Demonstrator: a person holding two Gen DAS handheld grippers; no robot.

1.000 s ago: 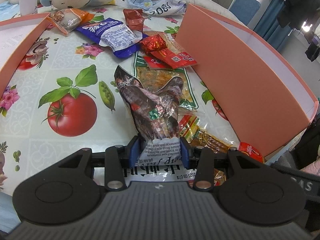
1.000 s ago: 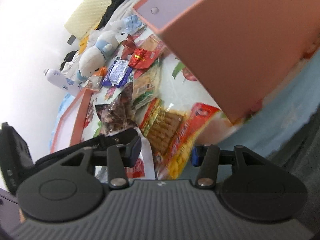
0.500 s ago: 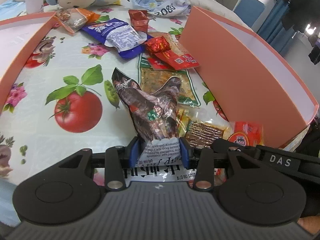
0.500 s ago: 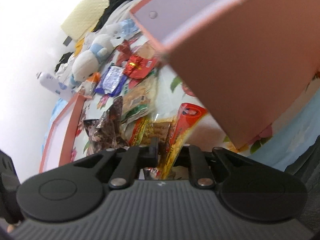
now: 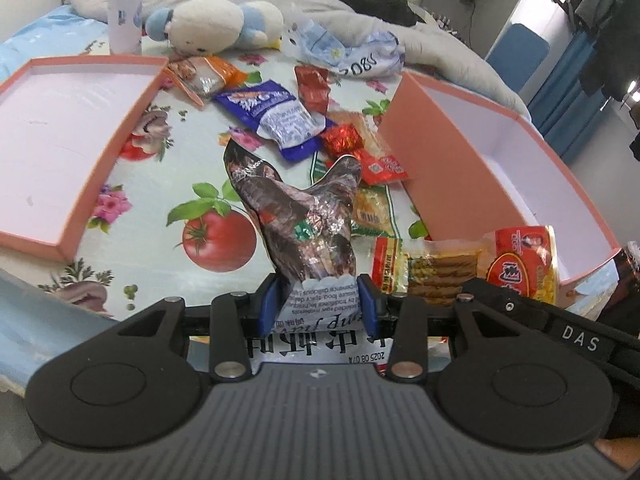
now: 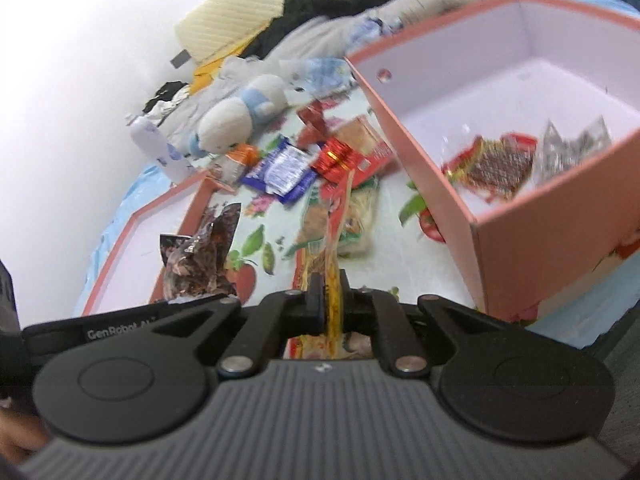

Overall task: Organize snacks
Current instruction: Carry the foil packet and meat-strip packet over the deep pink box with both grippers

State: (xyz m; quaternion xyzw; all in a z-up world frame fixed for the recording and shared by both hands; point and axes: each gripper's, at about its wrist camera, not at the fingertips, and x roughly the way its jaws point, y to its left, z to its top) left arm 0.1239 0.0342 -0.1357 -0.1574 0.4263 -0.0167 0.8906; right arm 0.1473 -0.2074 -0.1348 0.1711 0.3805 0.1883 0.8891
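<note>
The left gripper (image 5: 316, 306) is clamped on a dark foil pouch (image 5: 304, 220), its blue pads pressing the pouch's white printed bottom edge from both sides. The pouch stands upright above the tablecloth (image 5: 168, 184), its top splayed into two crumpled points. The right gripper (image 6: 329, 308) is closed tight on a yellow-and-red snack pack (image 6: 334, 256), seen edge-on as a thin strip running away from the jaws. In the left wrist view the same pack (image 5: 480, 268) shows its flat face — brown sticks behind a clear window, a red label to the right — held just right of the pouch, in front of the near end of the box.

The pink box (image 5: 448, 168) sits to the right, open at the top; the right wrist view shows two packs already lying on its floor, a red one with a brown window (image 6: 496, 164) and a silvery one (image 6: 572, 144) beside it. A pink lid (image 5: 100, 148), shallow and turned up, lies on the left.

Between them loose snacks are scattered on the cloth: a blue-and-white pack (image 5: 276, 116), an orange pack (image 5: 200, 76) at the lid's far corner, a dark red wrapper (image 5: 312, 86), a shiny red wrapper (image 5: 342, 138) lying on a flat red sachet (image 5: 382, 168), and a pale yellow pack (image 5: 372, 208) partly behind the pouch. Farther off lie a plush toy (image 5: 224, 26), a white bottle (image 5: 126, 4) and a crumpled plastic bag (image 5: 348, 48).
</note>
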